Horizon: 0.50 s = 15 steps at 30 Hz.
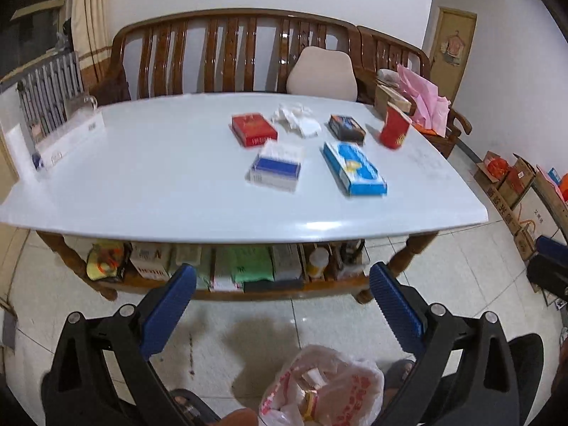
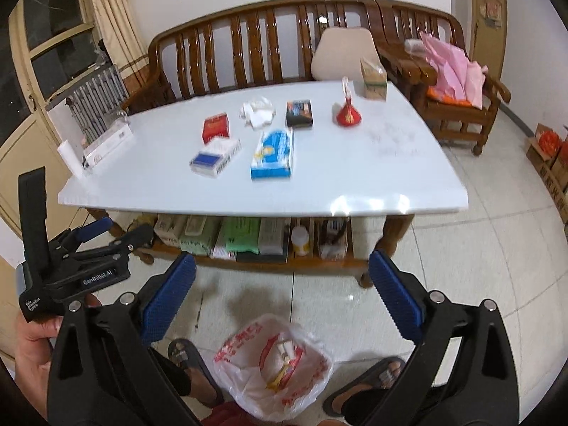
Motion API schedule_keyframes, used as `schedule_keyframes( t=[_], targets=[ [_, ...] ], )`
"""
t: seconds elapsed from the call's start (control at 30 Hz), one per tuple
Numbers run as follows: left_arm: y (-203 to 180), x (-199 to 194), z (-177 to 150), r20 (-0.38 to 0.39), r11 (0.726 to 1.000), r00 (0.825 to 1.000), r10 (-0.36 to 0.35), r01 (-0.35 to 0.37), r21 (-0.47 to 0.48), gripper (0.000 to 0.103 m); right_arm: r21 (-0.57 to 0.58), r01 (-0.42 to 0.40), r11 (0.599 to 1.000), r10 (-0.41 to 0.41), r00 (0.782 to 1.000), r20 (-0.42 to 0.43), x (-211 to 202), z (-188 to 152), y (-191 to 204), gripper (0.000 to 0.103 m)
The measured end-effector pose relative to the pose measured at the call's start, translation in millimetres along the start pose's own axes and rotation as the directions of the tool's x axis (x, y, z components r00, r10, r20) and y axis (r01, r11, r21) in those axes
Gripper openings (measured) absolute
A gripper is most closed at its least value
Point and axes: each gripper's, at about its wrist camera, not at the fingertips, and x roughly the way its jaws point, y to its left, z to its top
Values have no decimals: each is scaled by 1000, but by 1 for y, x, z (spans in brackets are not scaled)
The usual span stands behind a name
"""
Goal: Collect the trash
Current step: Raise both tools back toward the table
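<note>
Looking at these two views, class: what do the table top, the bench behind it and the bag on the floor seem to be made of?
Table top: smooth white, glossy, probably glass or laminate; it mirrors a light near its front edge.
Bench: varnished brown wood, with shiny highlights on the slats.
Bag: thin, translucent plastic film with red print; it crumples, and its contents show through.

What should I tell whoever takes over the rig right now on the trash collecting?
Left gripper: open, empty, held back from the table.
Right gripper: open, empty, also short of the table.
White glossy table holds a red flat box, crumpled white tissue, dark small box, blue-and-white carton, light blue packet and red paper cup.
White plastic bag with red print sits open on the floor by the feet, already holding some scraps.
Left: grab each piece and drop it in the bag.
</note>
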Motion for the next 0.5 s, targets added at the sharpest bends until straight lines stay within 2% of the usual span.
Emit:
schedule_keyframes(
  t=[0.17, 0.3, 0.5],
  targets=[
    [0, 2, 31, 18, 1000, 1000, 7, -7, 5, 95, -22, 1, 1000, 0, 999, 32, -3, 32, 8, 96],
    [-6, 9, 50, 27, 997, 999, 34, -36, 62, 95, -28, -2, 1000, 3, 999, 39, 0, 52, 12, 96],
    [-5, 40, 70, -16, 996, 999, 28, -27, 80, 95, -35, 6, 999, -6, 1000, 21, 21, 79, 17, 96]
  ],
)
